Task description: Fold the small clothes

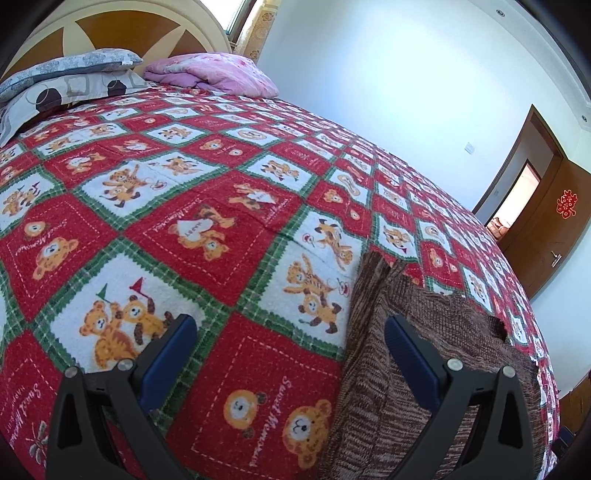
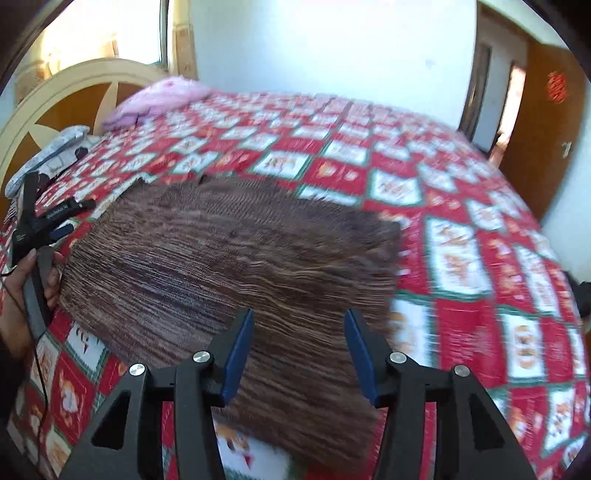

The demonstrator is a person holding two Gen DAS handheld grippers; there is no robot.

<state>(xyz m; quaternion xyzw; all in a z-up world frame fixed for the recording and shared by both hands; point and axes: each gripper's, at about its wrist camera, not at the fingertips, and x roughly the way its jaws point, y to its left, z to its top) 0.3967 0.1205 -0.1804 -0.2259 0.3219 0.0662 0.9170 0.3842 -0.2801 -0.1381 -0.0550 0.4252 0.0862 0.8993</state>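
Observation:
A brown knitted garment (image 2: pixel 229 258) lies flat on the red bear-print bedspread (image 2: pixel 461 221). In the right wrist view my right gripper (image 2: pixel 299 325) is open and empty, hovering over the garment's near part. The left gripper (image 2: pixel 55 218) shows at that view's far left, held in a hand beside the garment's left edge. In the left wrist view my left gripper (image 1: pixel 290 332) is open and empty above the bedspread (image 1: pixel 184 221), with the garment (image 1: pixel 424 350) under and beyond its right finger. The right wrist view is motion-blurred.
Grey patterned pillows (image 1: pixel 70 81) and a pink folded quilt (image 1: pixel 214 72) lie at the headboard (image 1: pixel 122 29). A white wall runs behind the bed. A brown door (image 1: pixel 546 225) stands open at the right.

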